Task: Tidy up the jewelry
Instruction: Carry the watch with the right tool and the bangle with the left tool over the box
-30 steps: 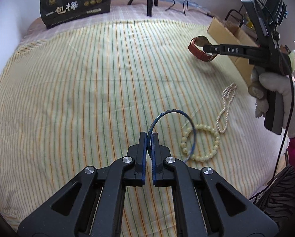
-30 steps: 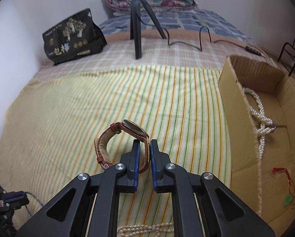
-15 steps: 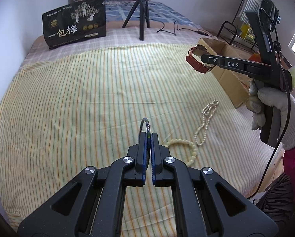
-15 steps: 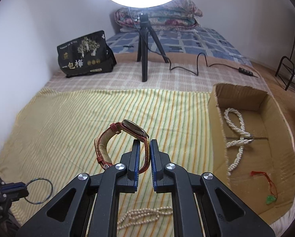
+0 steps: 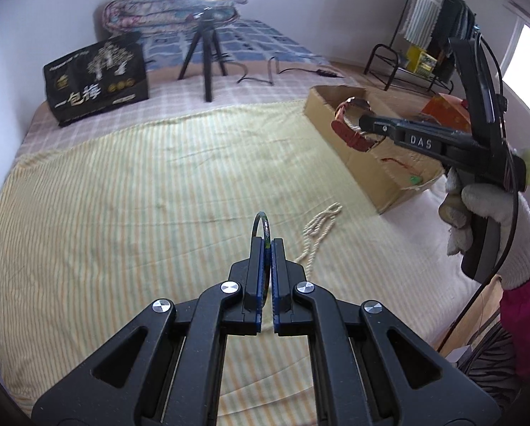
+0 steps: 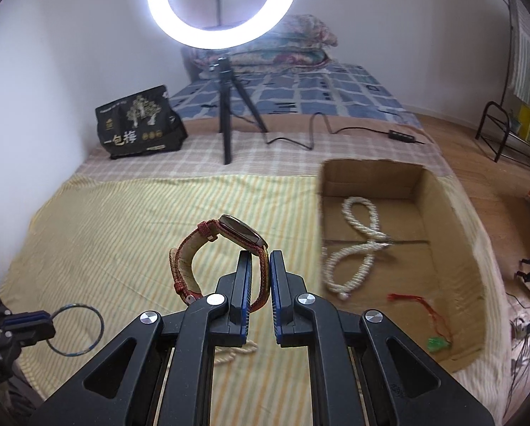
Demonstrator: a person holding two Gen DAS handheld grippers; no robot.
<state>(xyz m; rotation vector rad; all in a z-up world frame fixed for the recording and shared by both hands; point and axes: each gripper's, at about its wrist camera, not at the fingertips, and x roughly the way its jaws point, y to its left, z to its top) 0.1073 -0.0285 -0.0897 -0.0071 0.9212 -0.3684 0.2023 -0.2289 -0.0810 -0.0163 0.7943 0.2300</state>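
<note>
Your left hand-held gripper (image 5: 267, 245) is clamped on a thin blue bangle (image 6: 76, 330), held up above the yellow striped sheet (image 5: 123, 191) on the bed. Your right hand-held gripper (image 6: 260, 259) is pinched on the red strap of the wristwatch (image 6: 225, 248), held in the air beside the open cardboard box (image 6: 453, 220). Inside that box lie a pearl necklace (image 6: 353, 245) and a red cord with a green pendant (image 6: 431, 323). Another pearl strand (image 5: 318, 223) rests on the sheet near the box.
</note>
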